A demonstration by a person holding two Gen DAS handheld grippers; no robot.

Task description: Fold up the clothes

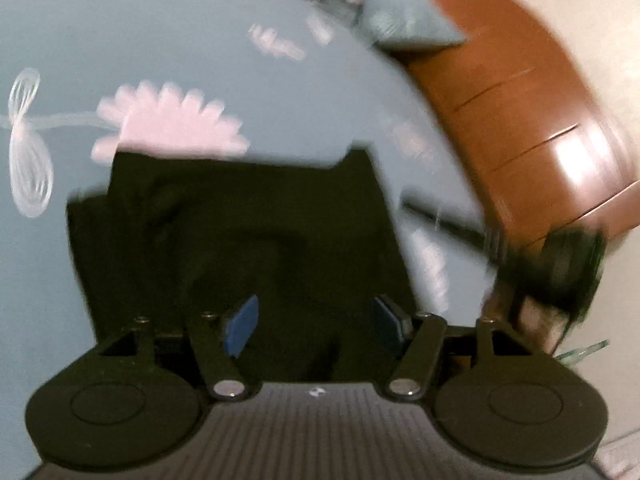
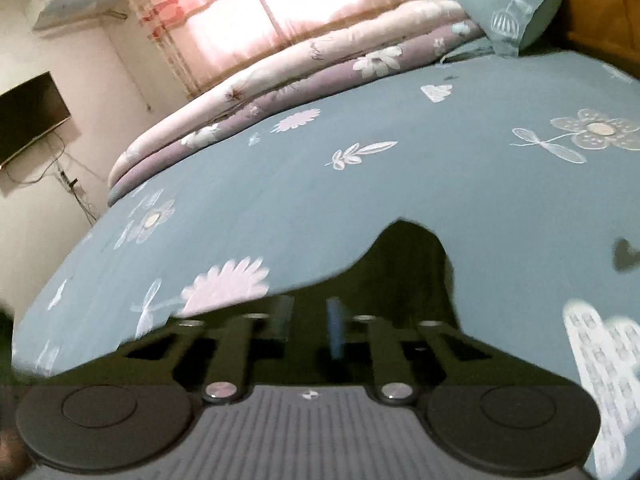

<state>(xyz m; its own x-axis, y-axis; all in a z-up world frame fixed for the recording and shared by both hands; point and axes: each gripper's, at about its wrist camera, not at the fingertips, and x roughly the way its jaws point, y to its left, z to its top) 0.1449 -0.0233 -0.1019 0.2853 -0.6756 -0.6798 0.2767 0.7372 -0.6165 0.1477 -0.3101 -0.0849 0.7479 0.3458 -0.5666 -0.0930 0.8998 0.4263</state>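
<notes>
Here the left gripper (image 1: 314, 326) stands spread, its blue pads clear above the black garment (image 1: 240, 240) lying flat on the flowered sheet (image 1: 180, 40); ahead to its right, the wooden bed frame (image 1: 520, 120). The right gripper (image 2: 310, 326), jaws narrowed, nothing visibly pinched, shows the garment's edge close ahead, then a rolled quilt (image 2: 320, 68), pillow (image 2: 512, 8), curtained window (image 2: 280, 0) and wall television (image 2: 28, 116).

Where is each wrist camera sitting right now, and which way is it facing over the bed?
Left wrist: behind the left claw, angled down at the black garment on the blue floral sheet; its blue pads stand apart; the right claw blurs past near the wooden bed frame.
Right wrist: behind the right claw, looking low across the bed to the rolled quilt, curtain and TV.
Shared: garment, sheet.
</notes>
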